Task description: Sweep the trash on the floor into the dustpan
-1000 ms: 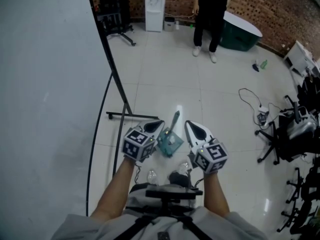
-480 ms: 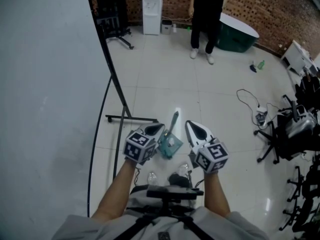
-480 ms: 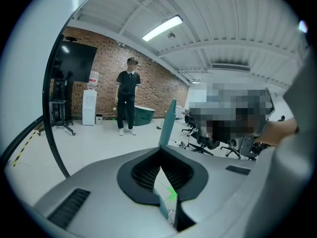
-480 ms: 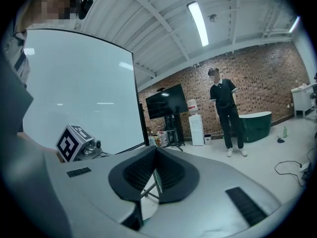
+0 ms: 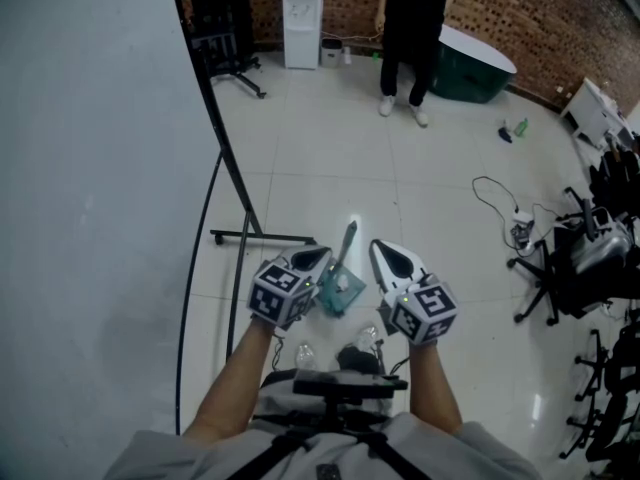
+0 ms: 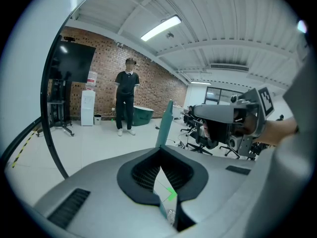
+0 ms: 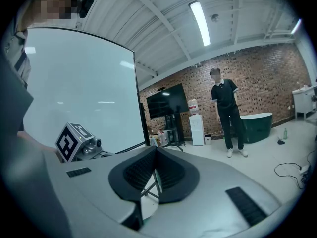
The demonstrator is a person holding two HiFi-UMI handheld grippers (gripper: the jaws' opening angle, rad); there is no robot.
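Two empty grippers is what you have: the left gripper [image 5: 315,257] and the right gripper [image 5: 385,255] each have their jaws pressed together on nothing. The floor [image 5: 330,158] ahead of your fingertips is smooth, glossy tile, so light trash should skid across it rather than drag. The teal dustpan [image 5: 340,288] lies on it between the two sets of fingertips, with its handle [image 5: 348,240] rising up through the gap. It looks like thin moulded plastic: light and stiff, and likely to slide away if nudged. Take it by the handle, which suits a narrow pinch. What look like clear plastic bottles lie back toward your feet, a bottle [image 5: 304,354] behind the left fingertips and a second bottle [image 5: 368,338] behind the right. They are probably light and prone to roll. No broom shows.
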